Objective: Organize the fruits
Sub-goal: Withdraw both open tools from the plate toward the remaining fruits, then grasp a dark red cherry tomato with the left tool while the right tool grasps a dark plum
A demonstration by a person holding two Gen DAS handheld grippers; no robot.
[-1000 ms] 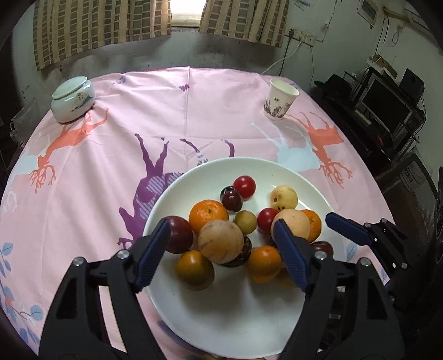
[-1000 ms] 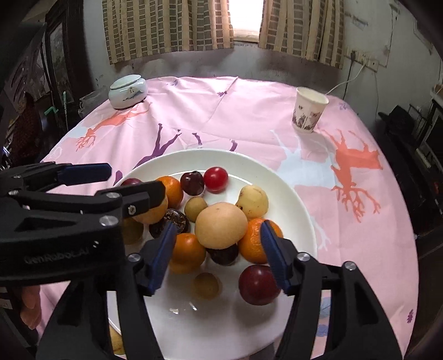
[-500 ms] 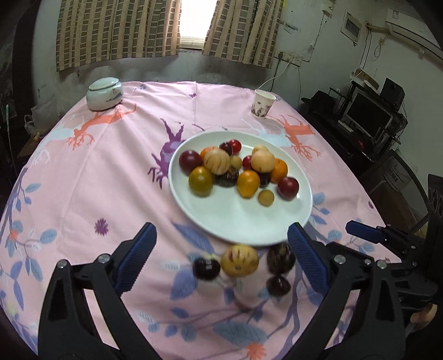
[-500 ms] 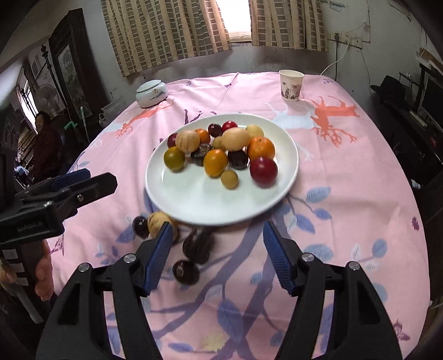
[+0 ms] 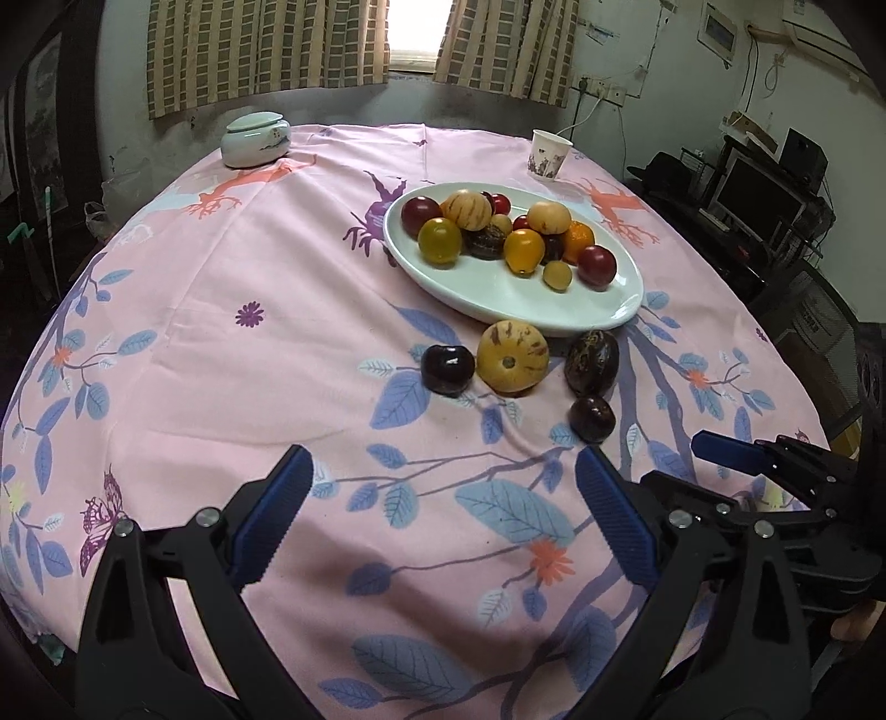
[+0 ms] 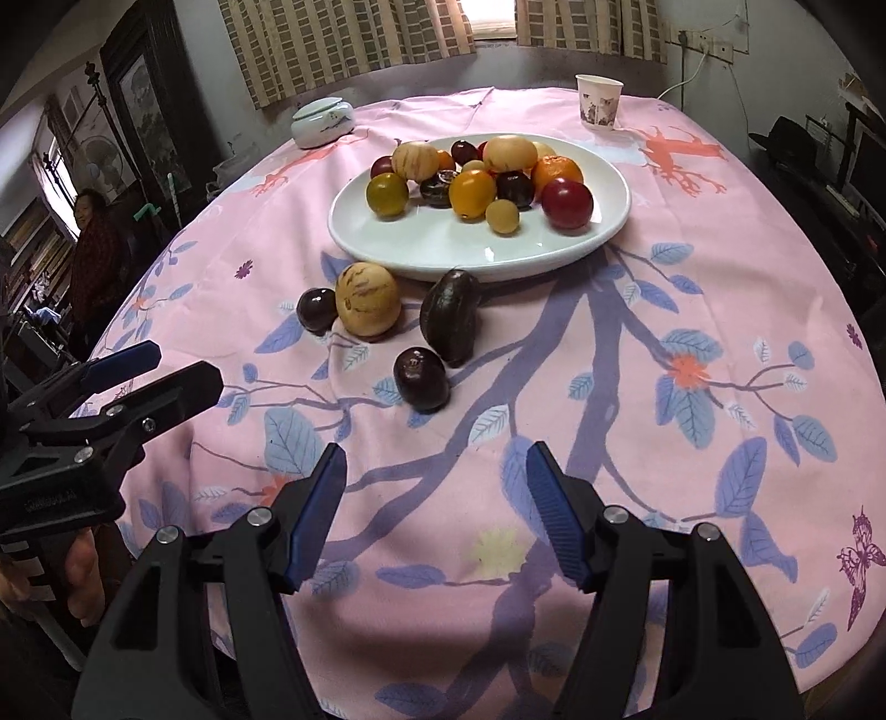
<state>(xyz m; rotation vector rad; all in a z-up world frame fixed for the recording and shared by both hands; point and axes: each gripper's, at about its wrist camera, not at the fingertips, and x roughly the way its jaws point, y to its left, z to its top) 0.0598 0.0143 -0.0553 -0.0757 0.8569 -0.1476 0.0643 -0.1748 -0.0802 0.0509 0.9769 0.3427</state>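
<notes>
Lying on the pink cloth just in front of the white plate were four loose fruits: a dark cherry-like fruit, a striped yellow melon touching or nearly touching the plate's near rim, a dark mottled oval fruit and a small dark plum nearest the camera. In the right wrist view the same four sat in a loose cluster, the plum just below the oval fruit, the melon beside the cherry-like fruit.

On the plate a heap of fruit filled the far half: a red plum, an orange, a yellow-orange tomato-like fruit, a small pale round fruit, an olive-yellow fruit and another striped melon, with darker pieces packed between them.

Both tools hung low over the near edge of the bench, well apart from the fruit. The left gripper had its blue-padded jaws spread wide with nothing between them; the right gripper was likewise spread and held nothing. Each showed at the side of the other's view: left gripper, right gripper.

Farther back on the bench stood a paper cup and a lidded ceramic jar. Checked curtains hung behind, and a person showed at the left edge of the room.
</notes>
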